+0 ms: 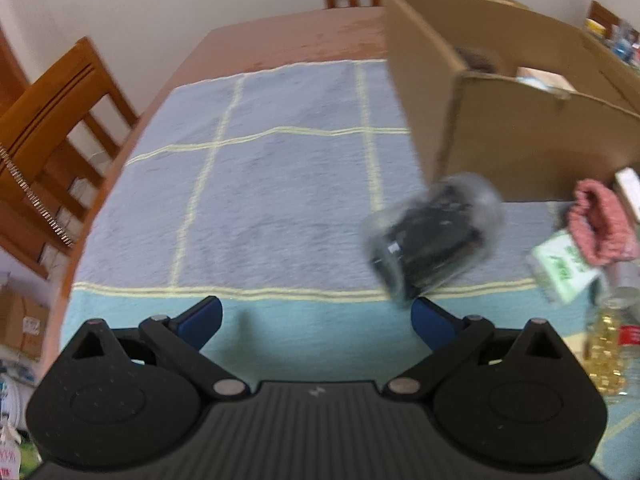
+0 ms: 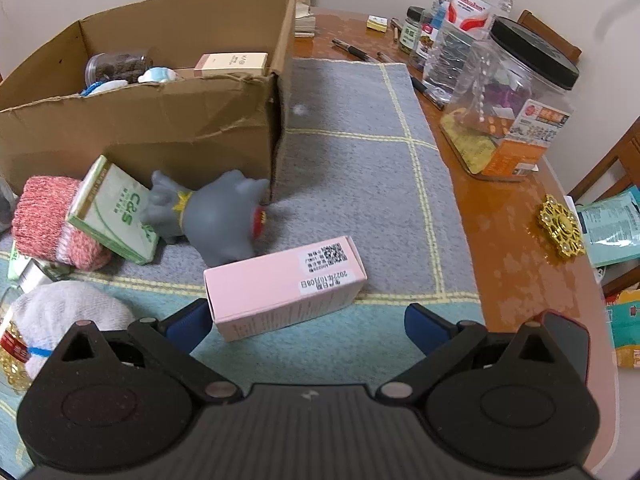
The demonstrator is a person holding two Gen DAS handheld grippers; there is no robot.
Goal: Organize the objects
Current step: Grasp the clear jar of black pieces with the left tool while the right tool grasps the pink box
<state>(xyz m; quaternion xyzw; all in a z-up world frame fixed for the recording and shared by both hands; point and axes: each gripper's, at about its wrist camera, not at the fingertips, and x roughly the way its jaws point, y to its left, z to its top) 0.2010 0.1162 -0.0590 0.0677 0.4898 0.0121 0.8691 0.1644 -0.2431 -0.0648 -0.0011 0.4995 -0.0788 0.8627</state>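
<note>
My left gripper [image 1: 316, 320] is open and empty over the blue-grey mat [image 1: 280, 184]. A clear jar of black bits [image 1: 434, 236], blurred, lies on its side just beyond the right fingertip, next to the cardboard box [image 1: 520, 132]. My right gripper [image 2: 306, 322] is open; a pink carton [image 2: 284, 286] lies on the mat between the fingers, nearer the left one. Beyond it stand a grey toy animal [image 2: 216, 216], a green and white C&S carton [image 2: 114, 210] and a pink rolled cloth [image 2: 44, 216] against the cardboard box [image 2: 140, 120]. The box holds a jar, a carton and other small things.
A white rolled sock [image 2: 68, 312] and a bottle of gold beads [image 2: 10, 356] lie at the left. On the bare table at the right stand a large clear jar with a black lid [image 2: 516, 104], a water bottle [image 2: 468, 20], pens and a gold ornament [image 2: 562, 230]. Wooden chairs [image 1: 52, 132] surround the table.
</note>
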